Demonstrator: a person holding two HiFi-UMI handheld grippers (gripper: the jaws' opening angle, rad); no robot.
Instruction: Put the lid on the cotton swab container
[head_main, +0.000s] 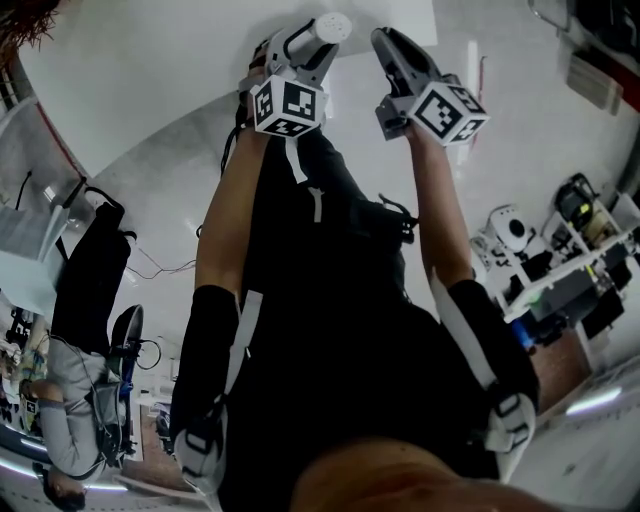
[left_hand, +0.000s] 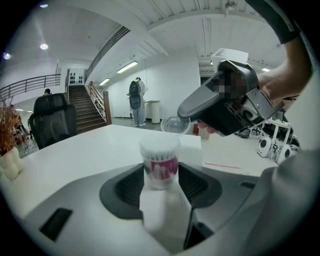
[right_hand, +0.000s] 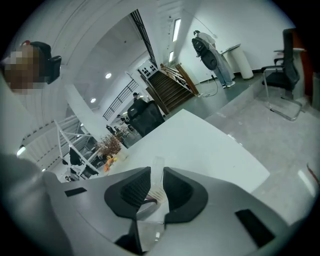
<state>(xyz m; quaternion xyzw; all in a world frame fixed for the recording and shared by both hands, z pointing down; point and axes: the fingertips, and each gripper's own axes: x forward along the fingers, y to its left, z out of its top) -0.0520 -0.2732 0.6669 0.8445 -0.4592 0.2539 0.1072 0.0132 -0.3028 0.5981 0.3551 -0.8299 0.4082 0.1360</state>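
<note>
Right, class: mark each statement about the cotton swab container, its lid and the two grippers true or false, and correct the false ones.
1. The lid already sits on the cotton swab container. False: its top is open with the swab tips showing, and the clear lid is held off to one side of it.
2. The left gripper has the cotton swab container between its jaws. True.
3. The right gripper is empty. False: its jaws are closed on the clear lid, seen edge-on between them.
4. The container's label is pink. True.
5. The table is black. False: it is white.
</note>
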